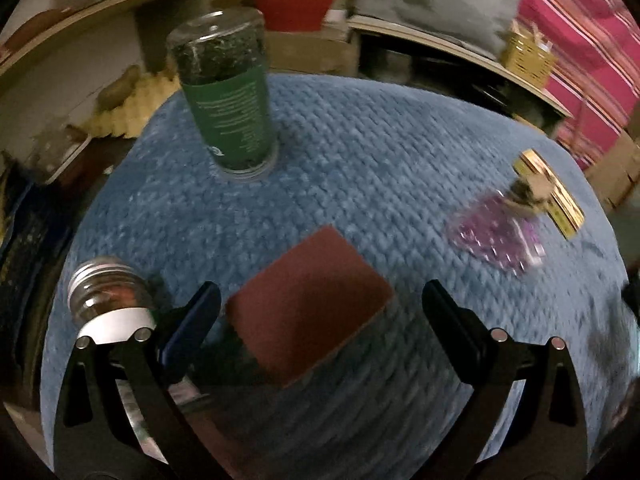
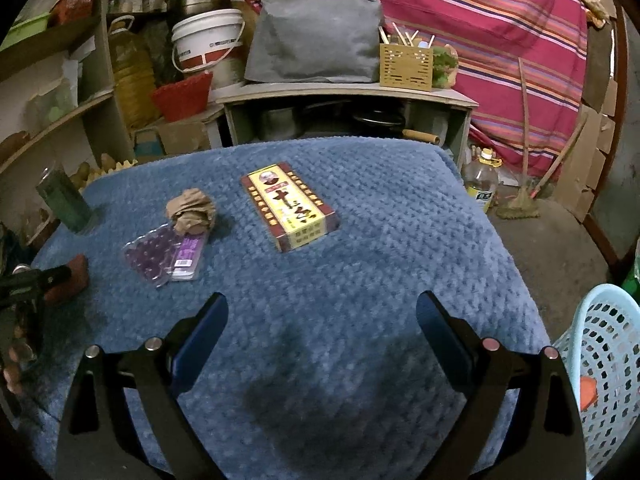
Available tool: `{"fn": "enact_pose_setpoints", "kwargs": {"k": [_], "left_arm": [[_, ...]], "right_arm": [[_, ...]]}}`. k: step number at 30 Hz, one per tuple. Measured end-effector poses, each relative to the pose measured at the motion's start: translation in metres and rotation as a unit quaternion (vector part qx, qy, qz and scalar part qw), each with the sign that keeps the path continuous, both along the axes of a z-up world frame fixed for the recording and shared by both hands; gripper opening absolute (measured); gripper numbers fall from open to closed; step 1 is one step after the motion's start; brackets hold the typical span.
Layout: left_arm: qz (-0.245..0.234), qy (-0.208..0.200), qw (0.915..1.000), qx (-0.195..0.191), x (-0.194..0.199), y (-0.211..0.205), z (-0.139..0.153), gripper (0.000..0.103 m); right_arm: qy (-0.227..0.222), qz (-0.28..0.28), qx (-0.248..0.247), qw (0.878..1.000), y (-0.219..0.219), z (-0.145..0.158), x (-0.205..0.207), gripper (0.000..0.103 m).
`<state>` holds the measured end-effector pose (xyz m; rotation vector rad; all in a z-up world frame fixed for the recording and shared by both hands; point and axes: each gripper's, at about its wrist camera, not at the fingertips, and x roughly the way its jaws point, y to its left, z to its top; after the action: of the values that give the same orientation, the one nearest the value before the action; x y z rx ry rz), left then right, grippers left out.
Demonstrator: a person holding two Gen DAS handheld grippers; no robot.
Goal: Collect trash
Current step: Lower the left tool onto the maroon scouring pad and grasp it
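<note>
Directly between open left claw (image 1: 320,304) jaws, brown sponge (image 1: 310,312).

Bare blue blanket (image 2: 360,280) ahead of right tool (image 2: 322,340); left tool (image 1: 320,320) astride brown pad (image 1: 308,320).

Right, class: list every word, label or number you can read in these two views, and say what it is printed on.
Yellow and red box: large dark Chinese characters, not clearly legible.
Green-labelled jar: white small print, too blurred.
Purple packet: label too small.
White bucket: printed band, unreadable.
Yellow-labelled bottle: label unreadable.
</note>
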<state>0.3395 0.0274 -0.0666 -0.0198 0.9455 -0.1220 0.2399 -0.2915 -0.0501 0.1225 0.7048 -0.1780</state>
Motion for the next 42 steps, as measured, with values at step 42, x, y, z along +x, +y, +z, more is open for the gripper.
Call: {"fn": "enact_pose_setpoints", "kwargs": {"k": [42], "left_arm": [[0.216, 0.062, 0.9742, -0.012, 0.02, -0.013, -0.037, 0.097]], "right_arm": [[0.019, 0.006, 0.002, 1.0, -0.002, -0.016, 0.015, 0.093]]}}
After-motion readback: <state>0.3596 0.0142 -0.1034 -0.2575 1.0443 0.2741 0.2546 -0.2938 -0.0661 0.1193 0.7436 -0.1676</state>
